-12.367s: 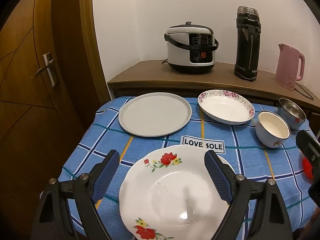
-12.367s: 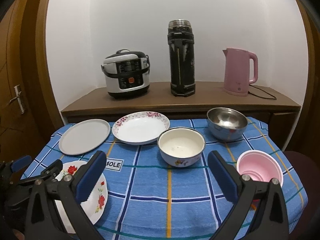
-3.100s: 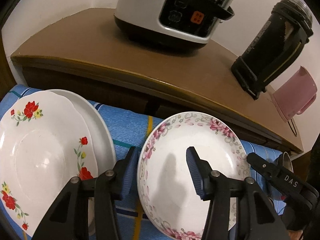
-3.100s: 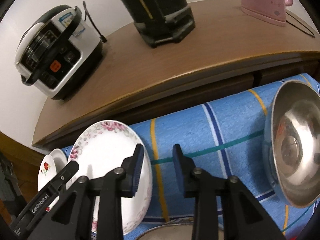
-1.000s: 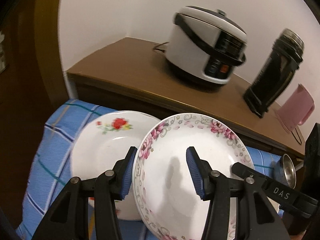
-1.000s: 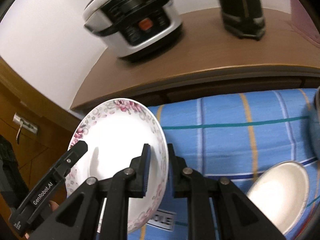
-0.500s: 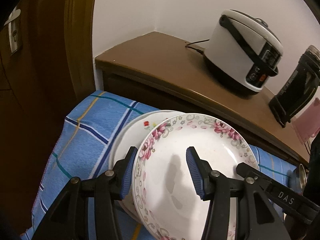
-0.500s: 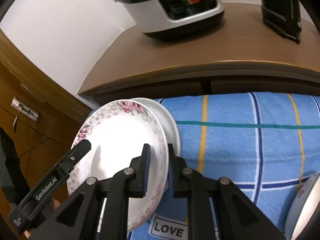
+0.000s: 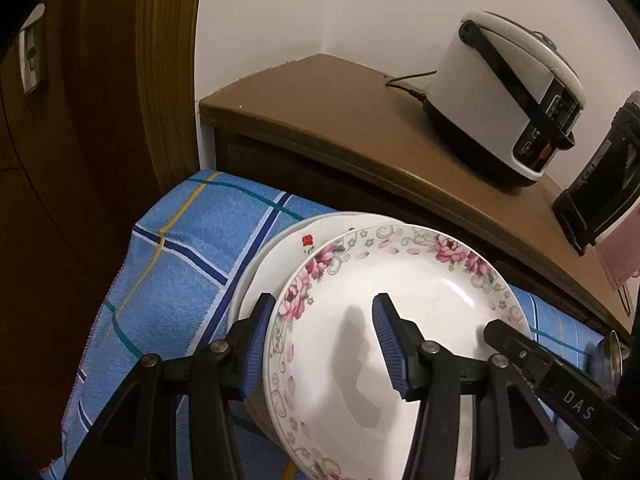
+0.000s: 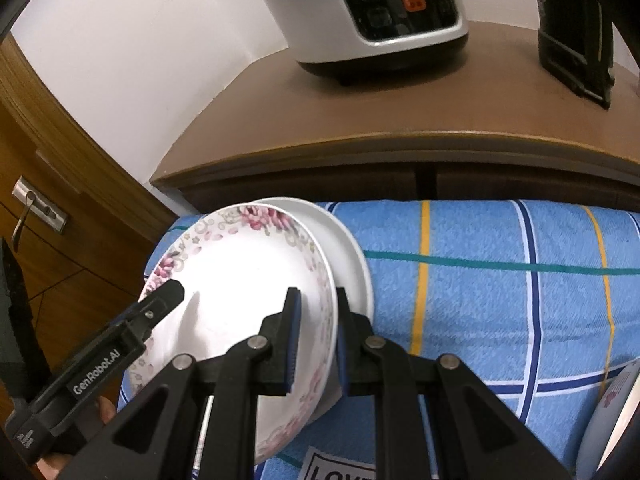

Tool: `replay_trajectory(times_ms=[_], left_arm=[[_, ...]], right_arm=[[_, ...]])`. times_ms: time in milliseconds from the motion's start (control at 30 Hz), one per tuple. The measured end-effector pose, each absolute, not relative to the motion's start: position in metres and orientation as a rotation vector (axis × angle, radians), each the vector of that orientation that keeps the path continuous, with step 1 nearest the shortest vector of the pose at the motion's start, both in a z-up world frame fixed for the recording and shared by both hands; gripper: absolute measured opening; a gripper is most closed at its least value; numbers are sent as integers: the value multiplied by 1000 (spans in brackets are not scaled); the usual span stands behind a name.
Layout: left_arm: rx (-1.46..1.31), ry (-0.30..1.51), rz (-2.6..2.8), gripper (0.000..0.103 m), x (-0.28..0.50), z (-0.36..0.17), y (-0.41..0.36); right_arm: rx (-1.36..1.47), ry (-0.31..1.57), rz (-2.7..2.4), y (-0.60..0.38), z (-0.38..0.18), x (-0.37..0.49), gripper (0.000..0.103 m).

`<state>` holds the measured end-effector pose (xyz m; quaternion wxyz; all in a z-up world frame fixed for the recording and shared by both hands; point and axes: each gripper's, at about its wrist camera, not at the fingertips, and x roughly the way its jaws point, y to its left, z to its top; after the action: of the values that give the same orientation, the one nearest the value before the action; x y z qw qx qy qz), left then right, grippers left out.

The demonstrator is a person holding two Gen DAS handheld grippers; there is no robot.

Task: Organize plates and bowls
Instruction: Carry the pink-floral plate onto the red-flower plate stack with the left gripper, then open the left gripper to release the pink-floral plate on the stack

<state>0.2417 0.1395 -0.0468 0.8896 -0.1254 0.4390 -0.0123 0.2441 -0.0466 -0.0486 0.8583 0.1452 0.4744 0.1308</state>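
A white plate with pink flowers [image 9: 420, 280] [image 10: 240, 272] is held tilted between both grippers, low over a stack at the table's back left corner. My left gripper [image 9: 324, 340] straddles its left rim, one finger outside and one inside, shut on it. My right gripper [image 10: 316, 344] is shut tight on the right rim. The stack is a red-flowered plate [image 9: 296, 248] lying on a grey plate [image 9: 248, 276], both mostly hidden under the held plate. Whether the held plate touches the stack I cannot tell.
A blue checked tablecloth [image 10: 480, 300] covers the table. Behind it a brown sideboard [image 9: 320, 120] carries a rice cooker [image 9: 512, 108], a black thermos [image 9: 600, 184] and a pink kettle [image 9: 620, 256]. A steel bowl [image 9: 608, 360] and an enamel bowl [image 10: 616, 412] are at the right. A wooden door [image 9: 60, 120] stands left.
Both grippers have carried the pink-flowered plate left and down over the stack. The red-flowered plate, plainly seen a second ago, is now almost covered.
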Motion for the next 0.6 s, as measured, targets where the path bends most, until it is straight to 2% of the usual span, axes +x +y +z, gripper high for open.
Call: replay_trajectory(times_ms=[600], left_arm=[[-187, 870, 13, 53, 244, -46, 136]], right_arm=[[267, 912, 276, -32, -64, 238, 18]])
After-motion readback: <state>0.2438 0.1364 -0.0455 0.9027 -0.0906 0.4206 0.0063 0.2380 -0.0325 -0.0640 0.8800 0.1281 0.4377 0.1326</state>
